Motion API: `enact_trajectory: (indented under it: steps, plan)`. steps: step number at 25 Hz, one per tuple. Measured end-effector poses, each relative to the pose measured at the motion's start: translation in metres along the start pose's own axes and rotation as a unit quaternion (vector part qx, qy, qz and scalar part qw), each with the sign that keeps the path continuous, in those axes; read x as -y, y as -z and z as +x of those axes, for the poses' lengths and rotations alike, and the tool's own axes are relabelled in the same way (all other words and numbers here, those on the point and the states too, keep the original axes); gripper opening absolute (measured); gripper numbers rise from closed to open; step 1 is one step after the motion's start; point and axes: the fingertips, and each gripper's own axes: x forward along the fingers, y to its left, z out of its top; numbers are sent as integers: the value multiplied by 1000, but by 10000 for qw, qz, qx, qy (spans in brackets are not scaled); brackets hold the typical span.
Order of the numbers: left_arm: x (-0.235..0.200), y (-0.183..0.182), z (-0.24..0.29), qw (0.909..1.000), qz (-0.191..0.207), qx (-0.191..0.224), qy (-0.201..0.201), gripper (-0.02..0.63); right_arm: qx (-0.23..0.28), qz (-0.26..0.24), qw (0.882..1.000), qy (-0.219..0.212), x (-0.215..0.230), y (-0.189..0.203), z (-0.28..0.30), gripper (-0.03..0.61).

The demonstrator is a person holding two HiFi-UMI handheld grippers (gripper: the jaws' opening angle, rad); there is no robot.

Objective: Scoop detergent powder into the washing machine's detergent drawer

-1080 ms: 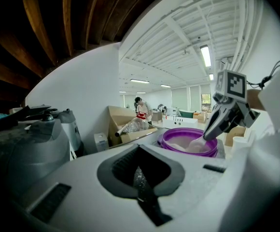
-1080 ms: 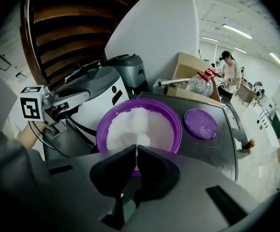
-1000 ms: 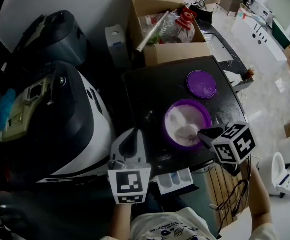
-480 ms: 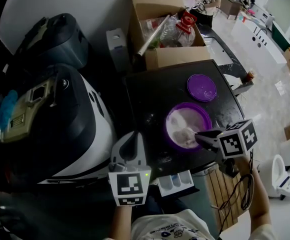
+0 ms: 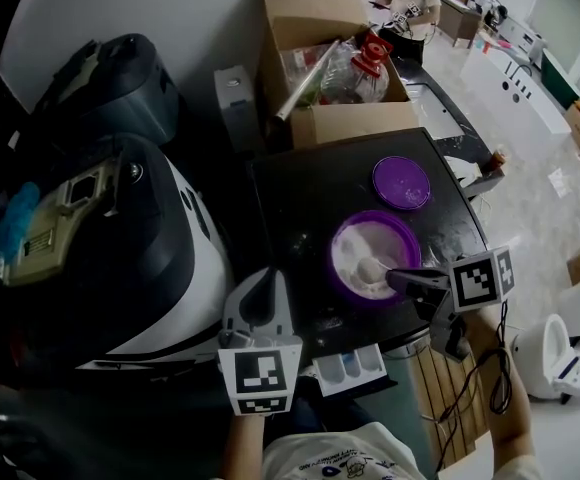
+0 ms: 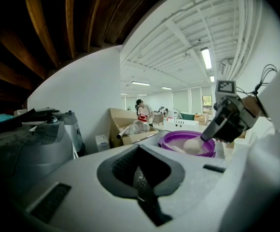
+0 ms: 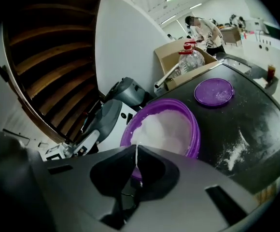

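Scoop (image 5: 369, 268) (heaped) in right gripper (image 5: 396, 277) over bowl (image 5: 376, 215).

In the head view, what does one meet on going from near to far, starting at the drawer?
White plastic detergent drawer → round purple tub of white powder → flat round purple lid → open brown cardboard box

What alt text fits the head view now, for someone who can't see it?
The right gripper, shut on a white scoop of powder, holds it in the open purple tub on a black table. The left gripper sits shut near the pulled-out detergent drawer; the purple lid lies beyond the tub.
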Motion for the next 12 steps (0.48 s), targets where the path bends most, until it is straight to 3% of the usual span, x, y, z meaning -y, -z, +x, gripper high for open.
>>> enact_trajectory:
  steps: [6, 12]
  plan:
    - [0, -2, -4, 10000, -25, 45, 15, 2, 455, 878, 9946, -324, -11, 2, -1, 21]
    - [-2, -3, -8, 10000, 4, 83, 32, 2, 952, 1115, 9880, -492, -16, -2, -5, 21]
